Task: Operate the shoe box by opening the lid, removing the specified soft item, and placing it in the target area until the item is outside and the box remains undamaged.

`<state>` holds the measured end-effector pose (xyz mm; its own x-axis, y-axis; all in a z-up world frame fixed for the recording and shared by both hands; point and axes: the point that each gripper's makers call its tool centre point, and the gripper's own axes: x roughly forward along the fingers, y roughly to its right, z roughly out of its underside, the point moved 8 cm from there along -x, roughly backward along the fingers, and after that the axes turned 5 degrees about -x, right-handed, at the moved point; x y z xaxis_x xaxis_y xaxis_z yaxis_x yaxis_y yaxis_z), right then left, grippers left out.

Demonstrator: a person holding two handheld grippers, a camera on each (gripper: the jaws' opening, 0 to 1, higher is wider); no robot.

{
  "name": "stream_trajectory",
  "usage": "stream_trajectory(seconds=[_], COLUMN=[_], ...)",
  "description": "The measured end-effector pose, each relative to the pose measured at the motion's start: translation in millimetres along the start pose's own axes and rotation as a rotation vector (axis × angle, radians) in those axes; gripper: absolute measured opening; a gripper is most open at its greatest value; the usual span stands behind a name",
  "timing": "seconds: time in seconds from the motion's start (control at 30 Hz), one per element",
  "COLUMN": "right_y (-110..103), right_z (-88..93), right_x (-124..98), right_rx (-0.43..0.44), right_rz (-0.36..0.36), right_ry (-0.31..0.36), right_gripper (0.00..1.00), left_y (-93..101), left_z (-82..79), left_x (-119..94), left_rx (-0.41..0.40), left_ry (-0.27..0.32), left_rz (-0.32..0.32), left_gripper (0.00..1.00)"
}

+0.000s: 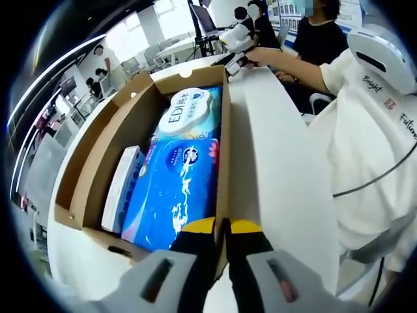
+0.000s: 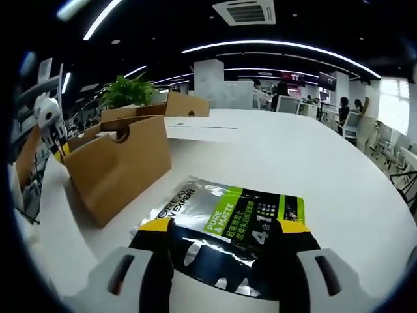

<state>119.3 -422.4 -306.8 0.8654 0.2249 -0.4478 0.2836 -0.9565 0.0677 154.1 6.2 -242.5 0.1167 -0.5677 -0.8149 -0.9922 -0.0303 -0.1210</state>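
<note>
Left gripper (image 1: 221, 228) has its two yellow-tipped jaws pinched together on the near right wall of the one open cardboard shoe box (image 1: 98, 140), which sits on a white table (image 1: 280, 169). Two items lie inside the box: a large blue soft pack (image 1: 176, 182) with a white label, lying flat and reaching most of the box's length, and a narrower white pack (image 1: 120, 189) wedged between it and the left wall. Its printing is too small to read. The near end of the blue pack is hidden behind the jaws.

Right gripper (image 2: 225, 238) stands spread, its two jaws on either side of one flat black, silver and green pouch (image 2: 228, 225) that lies on the table outside the box. Whether the jaws touch the pouch cannot be made out, and its near edge is hidden between them. In the right gripper view the box (image 2: 120, 166) stands just left of the pouch, one brown flap up. A second cardboard box (image 2: 186, 104) and one green plant (image 2: 130, 91) stand farther back.

A person in a white top (image 1: 365, 143) sits at the table's right edge, partly cut off.
</note>
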Motion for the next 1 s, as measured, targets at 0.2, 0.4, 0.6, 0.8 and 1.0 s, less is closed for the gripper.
stream_trajectory(seconds=[0.2,0.4,0.6,0.8,1.0], right_y=[1.2,3.1,2.8,2.3,3.0], right_z=[-1.8,-3.6,-3.4,-3.3,-3.2], right_x=[3.2,7.6,7.7,7.6,7.7], right_rx=[-0.010,-0.016,-0.017,-0.019,-0.021], right_rz=[-0.019,-0.028,-0.030,-0.034,-0.037], right_ry=[0.000,0.002,0.009,0.014,0.014], right_gripper=[0.62,0.61,0.61,0.61,0.61], left_y=[0.3,0.6,0.8,0.8,1.4], left_z=[-0.2,-0.1,-0.5,-0.5,-0.5], left_x=[0.0,-0.1,0.1,0.4,0.6], left_rx=[0.001,0.000,-0.003,-0.006,-0.004], left_ry=[-0.005,-0.004,-0.006,-0.004,-0.003], left_rz=[0.002,-0.003,-0.005,-0.008,-0.015], left_gripper=[0.04,0.04,0.04,0.05,0.05])
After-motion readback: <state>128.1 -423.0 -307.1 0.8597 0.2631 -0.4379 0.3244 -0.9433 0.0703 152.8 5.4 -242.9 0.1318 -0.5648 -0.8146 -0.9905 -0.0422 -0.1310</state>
